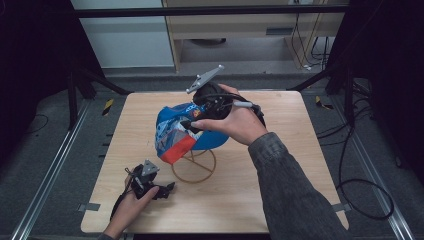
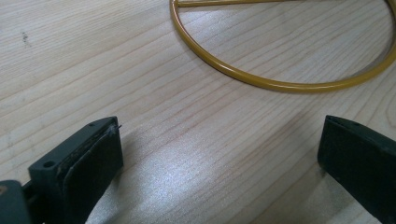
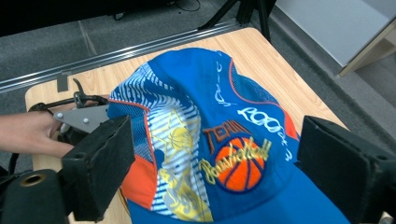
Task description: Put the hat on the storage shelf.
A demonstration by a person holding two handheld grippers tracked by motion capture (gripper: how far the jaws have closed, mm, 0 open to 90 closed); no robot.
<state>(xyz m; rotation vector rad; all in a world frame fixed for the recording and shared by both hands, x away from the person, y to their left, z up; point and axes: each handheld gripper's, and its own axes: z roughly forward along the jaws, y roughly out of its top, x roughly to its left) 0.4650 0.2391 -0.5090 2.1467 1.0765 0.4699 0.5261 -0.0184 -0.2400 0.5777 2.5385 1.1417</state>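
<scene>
At the lower left of the high view, a hand (image 1: 131,204) lay on the wooden table (image 1: 280,180) holding the left gripper (image 1: 167,189) low against the boards, its grey three-cornered plate facing up. In the left gripper view its 2 black jaws stood wide apart with bare wood between them, gripping nothing, and the curved edge of a yellow wire ring (image 2: 280,84) ran across the upper part of the frame, just ahead of the jaws. Near the middle of the high view that ring formed the base of a wire stand (image 1: 194,167) resting on the table, and a blue cap (image 1: 177,132) with white, orange and yellow printing sat on top of it, its orange-edged part hanging toward the lower left. To the right, a grey-sleeved arm reached in from the bottom right corner, and its hand (image 1: 240,122) held the right gripper (image 1: 192,126) against the cap's upper right side. In the right gripper view the jaws were spread wide at either side of the frame, with the cap's basketball print (image 3: 240,163) between and beyond them; they were not closed on the fabric.
</scene>
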